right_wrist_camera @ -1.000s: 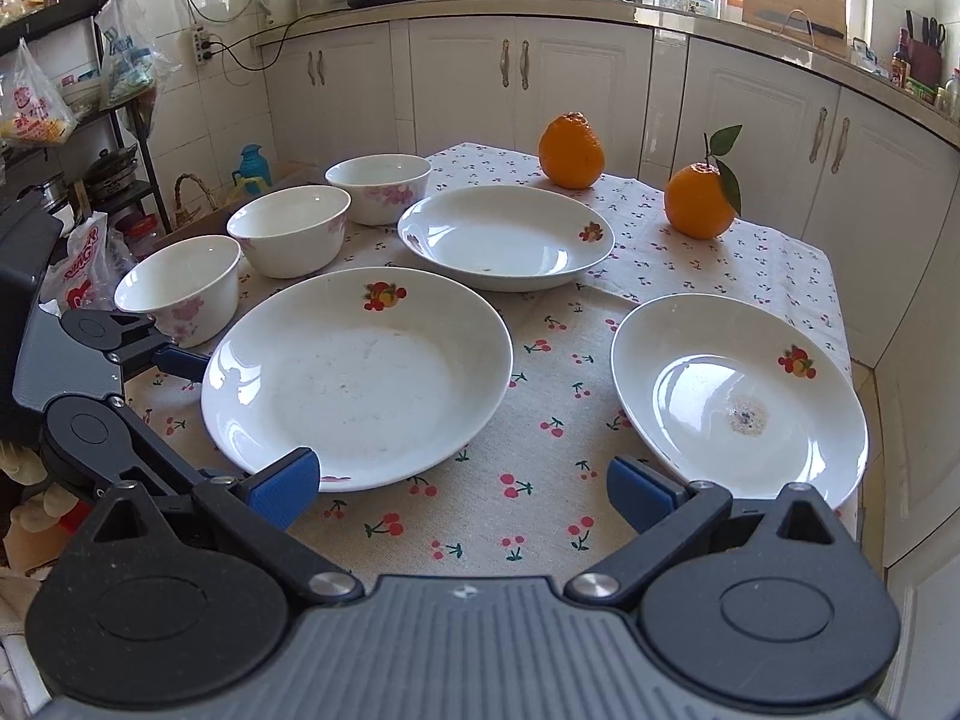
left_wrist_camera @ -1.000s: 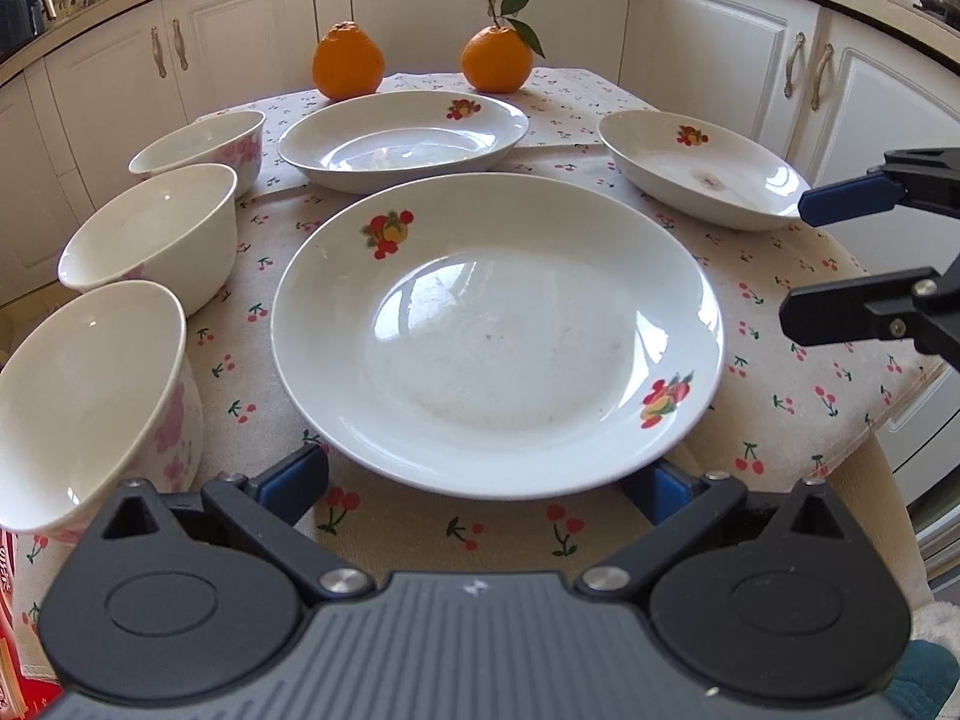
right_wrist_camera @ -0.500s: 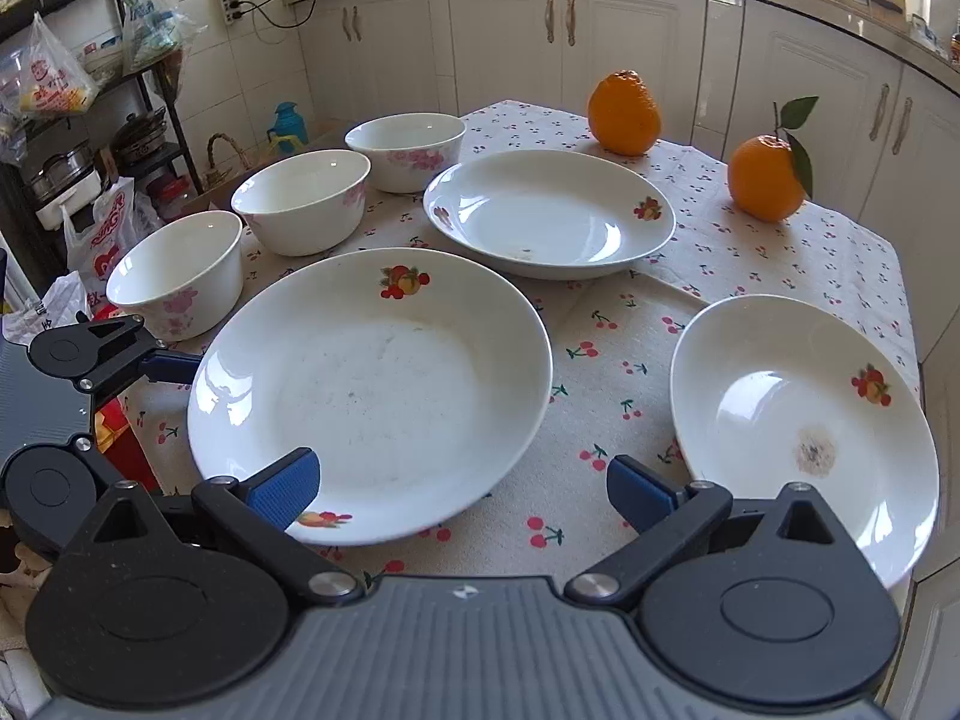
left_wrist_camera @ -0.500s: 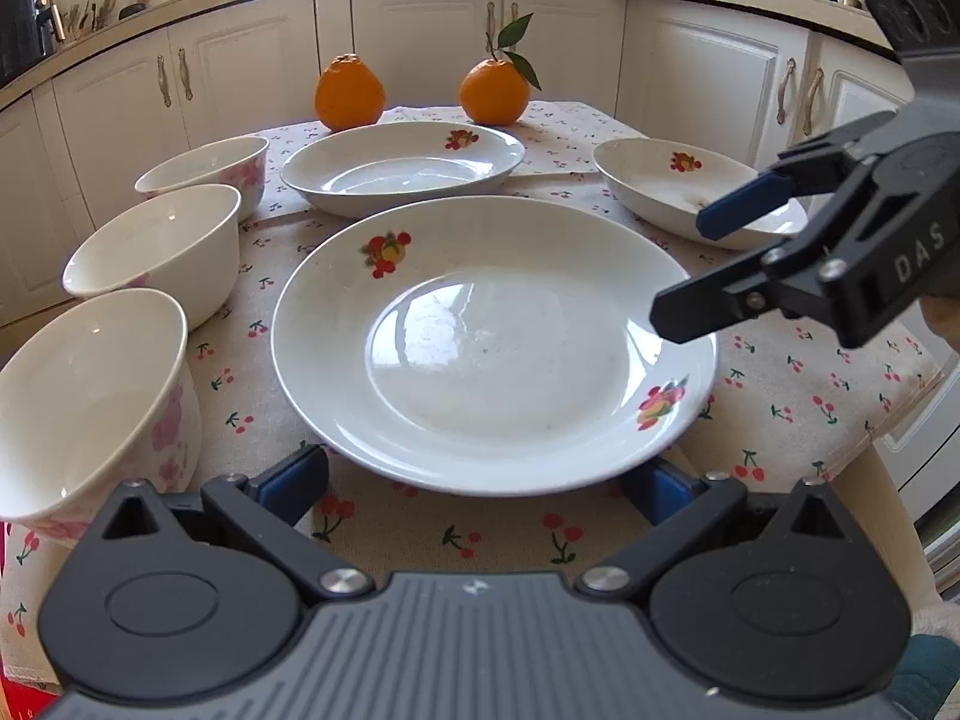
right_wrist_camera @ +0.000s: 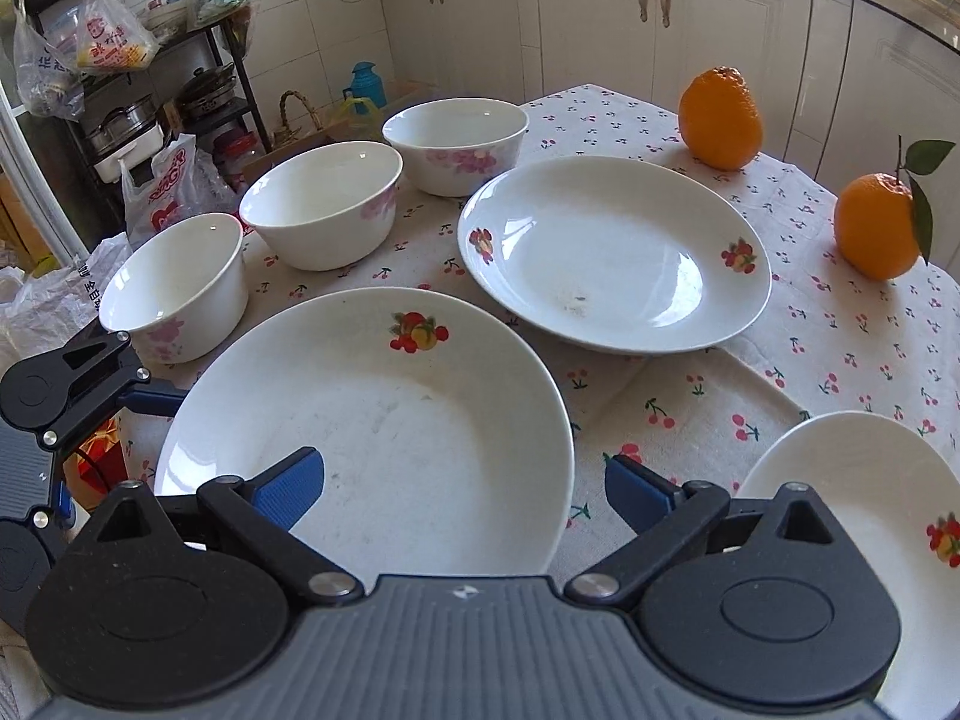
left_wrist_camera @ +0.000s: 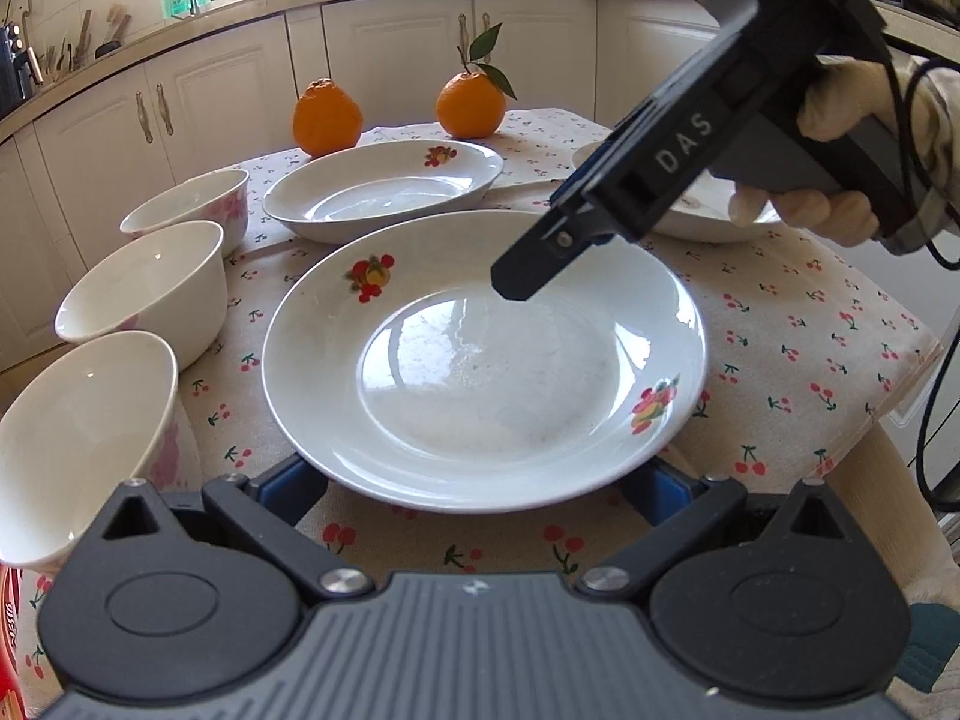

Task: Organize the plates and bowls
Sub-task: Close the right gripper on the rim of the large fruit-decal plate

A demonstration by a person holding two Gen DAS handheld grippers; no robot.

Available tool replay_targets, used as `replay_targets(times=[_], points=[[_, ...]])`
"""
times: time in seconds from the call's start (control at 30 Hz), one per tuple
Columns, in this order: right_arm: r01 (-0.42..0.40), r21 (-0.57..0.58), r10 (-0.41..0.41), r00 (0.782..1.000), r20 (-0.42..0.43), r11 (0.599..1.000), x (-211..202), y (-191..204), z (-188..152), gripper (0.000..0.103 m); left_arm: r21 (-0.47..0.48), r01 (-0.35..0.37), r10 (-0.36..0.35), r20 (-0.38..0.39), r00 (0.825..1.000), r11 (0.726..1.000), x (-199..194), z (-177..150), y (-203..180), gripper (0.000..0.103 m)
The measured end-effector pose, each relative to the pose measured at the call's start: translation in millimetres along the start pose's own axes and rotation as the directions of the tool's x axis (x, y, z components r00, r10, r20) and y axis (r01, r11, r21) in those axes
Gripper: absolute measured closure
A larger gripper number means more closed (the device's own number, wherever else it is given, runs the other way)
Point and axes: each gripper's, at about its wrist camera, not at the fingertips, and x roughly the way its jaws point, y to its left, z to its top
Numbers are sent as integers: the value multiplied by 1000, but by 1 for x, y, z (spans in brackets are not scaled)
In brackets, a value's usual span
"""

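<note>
A large white plate (left_wrist_camera: 480, 360) with fruit prints lies on the cherry-print tablecloth (left_wrist_camera: 810, 360). My left gripper (left_wrist_camera: 477, 489) is open, its blue pads (left_wrist_camera: 294, 489) low at the plate's near rim, one on each side. In the right wrist view my right gripper (right_wrist_camera: 462, 489) straddles the right rim of that plate (right_wrist_camera: 372, 420), one pad (right_wrist_camera: 288, 489) over the plate's inside and the other outside. Its jaws are closing and neither pad touches the rim. Three white bowls (right_wrist_camera: 174, 282) (right_wrist_camera: 324, 204) (right_wrist_camera: 456, 144) line the left side. A second plate (right_wrist_camera: 612, 252) lies behind and a third (right_wrist_camera: 870, 528) to the right.
Two oranges (left_wrist_camera: 327, 117) (left_wrist_camera: 471, 105) stand at the table's far edge, with white cabinets (left_wrist_camera: 390, 60) close behind. A shelf with bags (right_wrist_camera: 108, 42) stands left of the table. A gloved hand (left_wrist_camera: 840, 120) holds the right gripper above the third plate.
My right gripper has swung left, from beside the right-hand plate to over the large plate's right rim, and its jaws have narrowed a little. The left gripper has stayed put.
</note>
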Motion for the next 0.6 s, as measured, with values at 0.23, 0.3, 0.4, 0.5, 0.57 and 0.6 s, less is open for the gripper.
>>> replay_targets(times=[0.23, 0.3, 0.4, 0.5, 0.57, 0.6], points=[[-77, 21, 79, 994, -80, 997, 20, -18, 16, 21, -1, 7, -7, -4, 1000, 1000, 1, 1, 1, 0], [-92, 30, 95, 990, -102, 995, 25, -22, 17, 26, -1, 8, -8, -5, 1000, 1000, 2, 1, 1, 0], [-116, 30, 119, 986, -116, 993, 28, -24, 18, 30, 0, 10, -10, -8, 1000, 1000, 2, 2, 2, 0], [-154, 39, 158, 979, -126, 987, 29, -25, 19, 31, 0, 10, -10, -13, 1000, 1000, 3, 3, 1, 0], [-158, 34, 161, 978, -134, 987, 29, -25, 20, 31, 3, 10, -10, -15, 1000, 1000, 3, 3, 1, 0], [-161, 35, 164, 977, -136, 986, 29, -25, 20, 31, 3, 11, -11, -16, 1000, 1000, 4, 3, 1, 1]])
